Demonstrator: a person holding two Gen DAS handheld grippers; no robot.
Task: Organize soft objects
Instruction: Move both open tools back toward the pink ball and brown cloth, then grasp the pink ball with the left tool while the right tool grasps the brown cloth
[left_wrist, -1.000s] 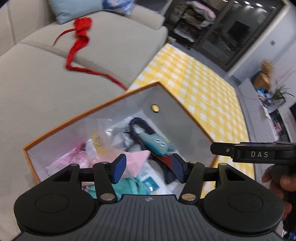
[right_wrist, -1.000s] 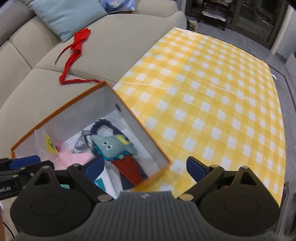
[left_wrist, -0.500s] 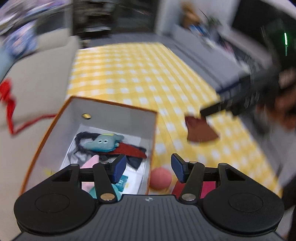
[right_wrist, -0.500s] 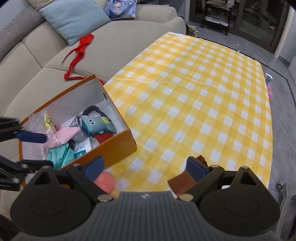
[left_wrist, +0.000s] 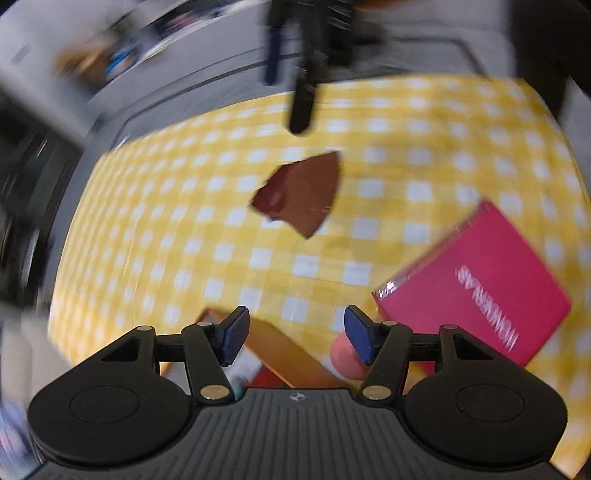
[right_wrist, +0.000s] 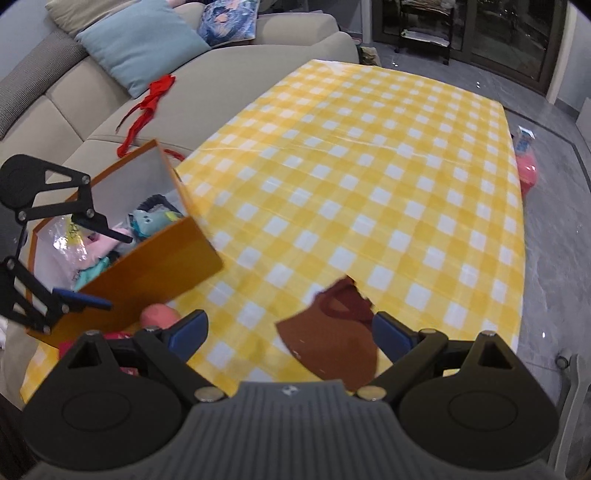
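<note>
An orange box (right_wrist: 155, 269) holding several soft items stands at the table's left edge. A brown cloth piece (right_wrist: 332, 339) lies flat on the yellow checked tablecloth (right_wrist: 369, 184), between my right gripper's (right_wrist: 290, 330) open fingers and just ahead of them. It also shows in the blurred left wrist view (left_wrist: 299, 192). My left gripper (left_wrist: 295, 334) is open and empty above the box corner (left_wrist: 284, 354), with a pink ball (left_wrist: 345, 360) by its right finger. The ball also shows in the right wrist view (right_wrist: 159, 315), as does my left gripper (right_wrist: 107, 269).
A pink packet (left_wrist: 476, 284) lies on the cloth right of my left gripper. A beige sofa (right_wrist: 74, 99) behind the box carries a red ribbon (right_wrist: 147, 107) and a blue cushion (right_wrist: 144, 44). The table's far and right edges drop to a grey floor (right_wrist: 554, 184).
My left gripper has swung away from the box interior toward the table and the brown cloth. My right gripper has pulled back and now has the brown cloth between its fingers.
</note>
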